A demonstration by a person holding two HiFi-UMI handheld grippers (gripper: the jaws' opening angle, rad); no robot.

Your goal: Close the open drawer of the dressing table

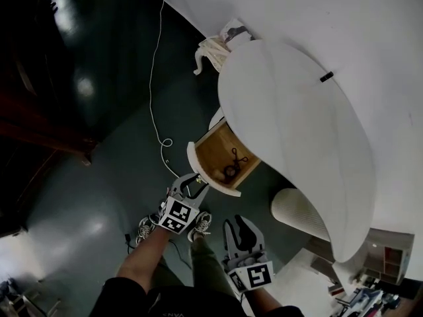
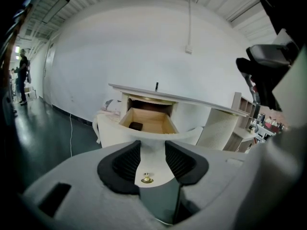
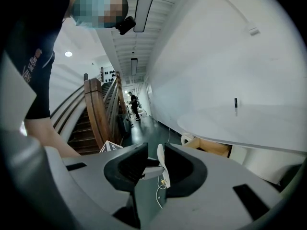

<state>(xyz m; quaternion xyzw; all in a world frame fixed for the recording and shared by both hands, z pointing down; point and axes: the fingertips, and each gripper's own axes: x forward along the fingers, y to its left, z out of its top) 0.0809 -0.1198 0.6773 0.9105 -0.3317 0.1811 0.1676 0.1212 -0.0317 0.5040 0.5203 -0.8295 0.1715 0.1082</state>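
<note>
**Drawer [image 1: 213, 149] open, left gripper [image 1: 190, 182] at its front**

The drawer of the dressing table [image 1: 291, 124] stands pulled well out. Its wooden inside is bare but for a few small dark things [image 1: 234, 164], so the closing has not begun. The left gripper's jaws are spread wide and hold nothing. Straight ahead of them is the white drawer front, and its brass knob [image 2: 147, 178] shows low in the gap between them. Whether the tips touch the front I cannot tell. The right gripper [image 1: 239, 226] hangs back, its jaws parted and empty, with the drawer ahead and to their right. By my reckoning the whole push is left: the front has to go in until it sits flush under the top.

The tabletop is white and smooth, with one small dark item [image 1: 326, 76] on it. Below the jaws lies a dark, glossy floor [image 1: 99, 111] crossed by a white cable [image 1: 153, 78]. Beyond the table rises a white wall [image 1: 370, 25], and a ribbed pale cylinder [image 1: 299, 213] stands right of the drawer.
</note>
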